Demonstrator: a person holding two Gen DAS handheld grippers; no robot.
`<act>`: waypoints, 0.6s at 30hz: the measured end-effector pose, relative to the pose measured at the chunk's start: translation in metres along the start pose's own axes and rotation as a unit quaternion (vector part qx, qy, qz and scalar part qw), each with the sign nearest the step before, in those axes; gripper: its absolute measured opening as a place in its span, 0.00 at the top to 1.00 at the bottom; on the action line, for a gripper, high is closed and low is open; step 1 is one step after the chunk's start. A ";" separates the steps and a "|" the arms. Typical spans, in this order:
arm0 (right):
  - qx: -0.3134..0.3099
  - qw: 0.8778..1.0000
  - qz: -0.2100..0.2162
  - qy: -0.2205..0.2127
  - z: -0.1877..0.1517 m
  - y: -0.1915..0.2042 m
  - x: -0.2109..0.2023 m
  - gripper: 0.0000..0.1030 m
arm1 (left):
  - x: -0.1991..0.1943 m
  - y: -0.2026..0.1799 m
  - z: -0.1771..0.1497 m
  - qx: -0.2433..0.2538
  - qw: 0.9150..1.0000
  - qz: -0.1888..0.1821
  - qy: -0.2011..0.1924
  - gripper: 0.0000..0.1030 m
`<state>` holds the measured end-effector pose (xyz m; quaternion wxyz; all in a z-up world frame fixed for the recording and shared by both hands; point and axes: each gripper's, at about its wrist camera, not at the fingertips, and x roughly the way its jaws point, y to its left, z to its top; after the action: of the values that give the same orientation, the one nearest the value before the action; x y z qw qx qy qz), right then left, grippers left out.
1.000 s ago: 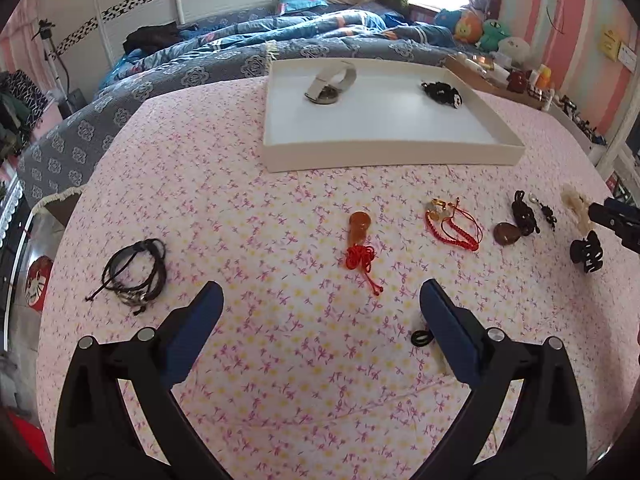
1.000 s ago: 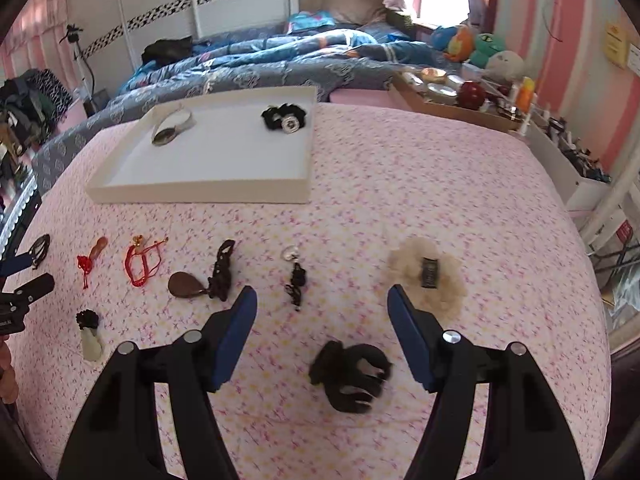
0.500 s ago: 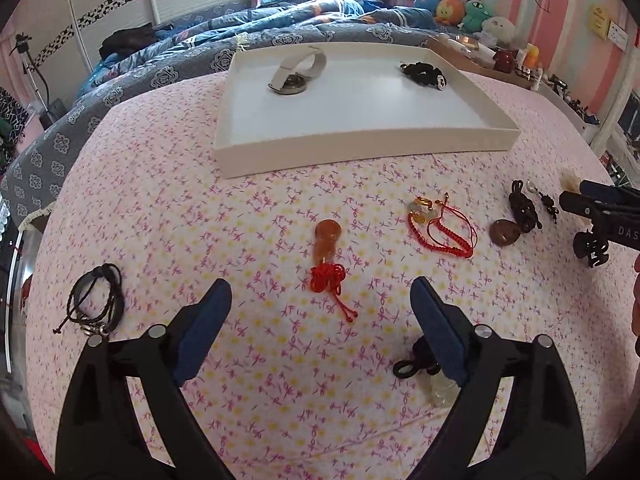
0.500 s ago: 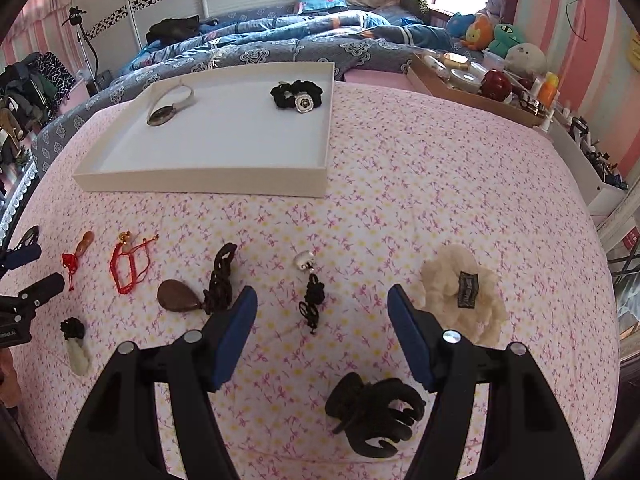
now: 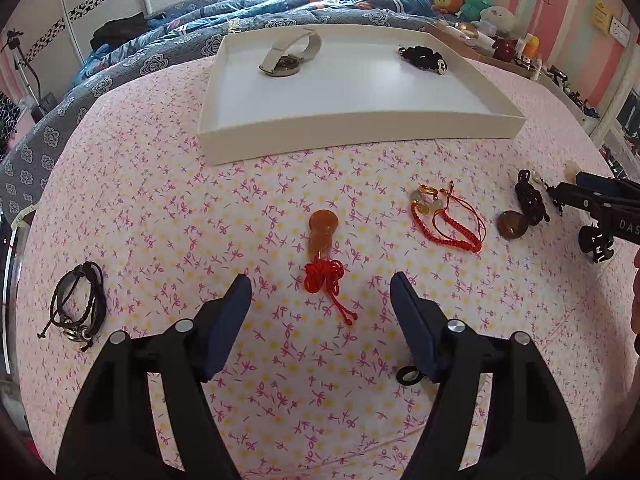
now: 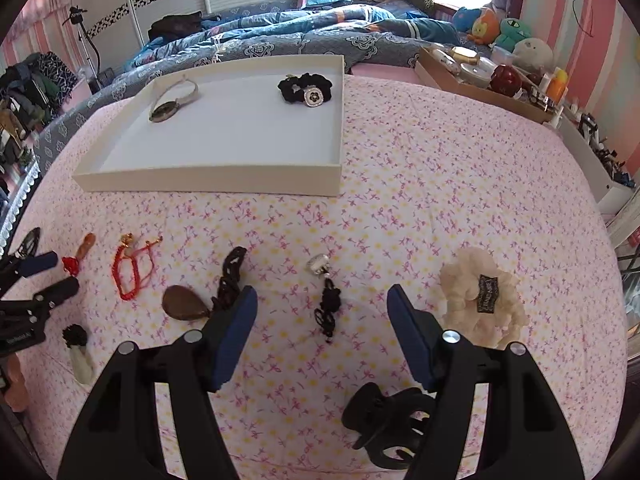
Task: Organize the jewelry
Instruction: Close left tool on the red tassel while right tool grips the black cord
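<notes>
My left gripper (image 5: pixel 321 294) is open just above an amber gourd pendant (image 5: pixel 321 234) with a red knotted tassel (image 5: pixel 325 278) lying between its fingertips. A red cord bracelet (image 5: pixel 448 218) and a brown stone pendant (image 5: pixel 512 224) lie to its right. My right gripper (image 6: pixel 321 306) is open over a small black knotted charm (image 6: pixel 328 306). A black claw clip (image 6: pixel 390 420) sits under its right finger; a cream fluffy scrunchie (image 6: pixel 480 296) lies to the right. The white tray (image 6: pixel 212 176) behind holds a watch (image 6: pixel 170 102) and a black scrunchie (image 6: pixel 306 88).
A black leather cord bracelet (image 5: pixel 78 306) lies at the far left of the pink floral cover. A white pendant with a black knot (image 6: pixel 78 350) lies at the near left. A blue quilt (image 6: pixel 280 36) and a cluttered cardboard tray (image 6: pixel 480 76) lie behind.
Both grippers moved forward over the cover. The left one closed in on the amber pendant, now between its fingertips. The right one passed over the claw clip toward the black charm.
</notes>
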<state>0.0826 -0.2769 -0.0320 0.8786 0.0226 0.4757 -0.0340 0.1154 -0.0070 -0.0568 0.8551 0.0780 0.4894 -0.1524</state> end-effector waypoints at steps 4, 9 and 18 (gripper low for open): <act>-0.010 1.000 0.004 -0.001 0.003 0.011 0.001 0.34 | 0.004 0.000 0.000 0.002 1.000 -0.004 0.006 0.43; -0.013 1.000 0.014 0.002 0.006 0.023 0.006 0.34 | 0.007 0.000 0.000 0.003 1.000 -0.004 0.010 0.56; -0.014 1.000 0.019 0.014 0.003 0.035 0.023 0.45 | 0.007 0.009 0.002 -0.007 1.000 -0.005 0.009 0.84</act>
<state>0.1005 -0.2435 -0.0492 0.8724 0.0198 0.4883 -0.0108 0.1234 0.0001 -0.0625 0.8507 0.0705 0.4982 -0.1522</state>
